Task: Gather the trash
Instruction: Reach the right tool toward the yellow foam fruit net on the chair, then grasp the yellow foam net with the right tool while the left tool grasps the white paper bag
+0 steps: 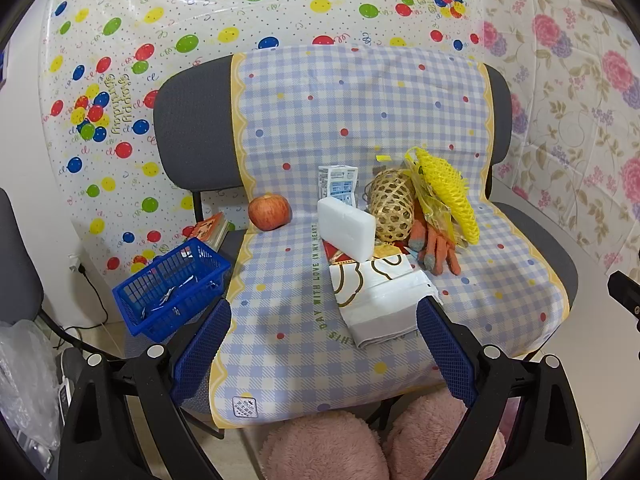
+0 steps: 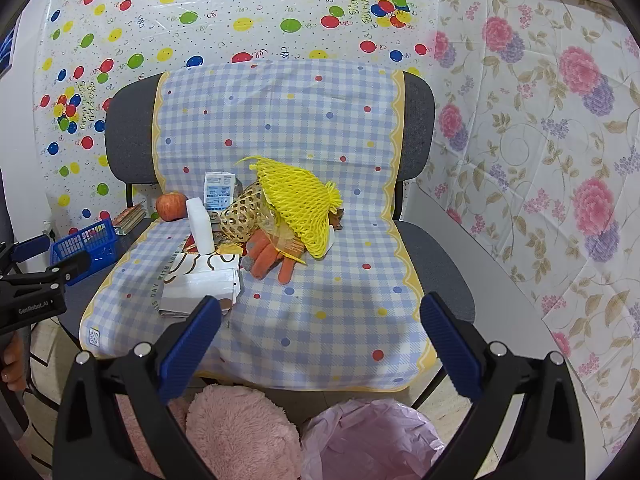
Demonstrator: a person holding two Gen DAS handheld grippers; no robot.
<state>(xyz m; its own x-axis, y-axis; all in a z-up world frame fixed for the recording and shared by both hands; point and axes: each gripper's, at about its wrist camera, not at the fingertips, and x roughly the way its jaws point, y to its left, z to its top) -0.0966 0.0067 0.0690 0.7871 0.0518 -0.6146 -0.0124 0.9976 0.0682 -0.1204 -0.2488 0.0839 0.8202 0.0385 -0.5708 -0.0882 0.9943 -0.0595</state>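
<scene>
A yellow foam net (image 2: 300,204) lies atop a woven bamboo basket (image 2: 240,216) and orange gloves (image 2: 268,258) on a chair's checked cover (image 2: 320,312), beside a white foam block (image 1: 346,228), milk carton (image 1: 338,182), apple (image 1: 269,211) and folded white bag (image 1: 380,292). Both the left gripper (image 1: 324,344) and the right gripper (image 2: 316,340) hover with jaws apart, holding nothing, a pink-lined bin (image 2: 372,440) below the seat's front edge

left gripper (image 1: 324,334) jaws apart, apple (image 1: 269,212) — chair (image 1: 192,132)
</scene>
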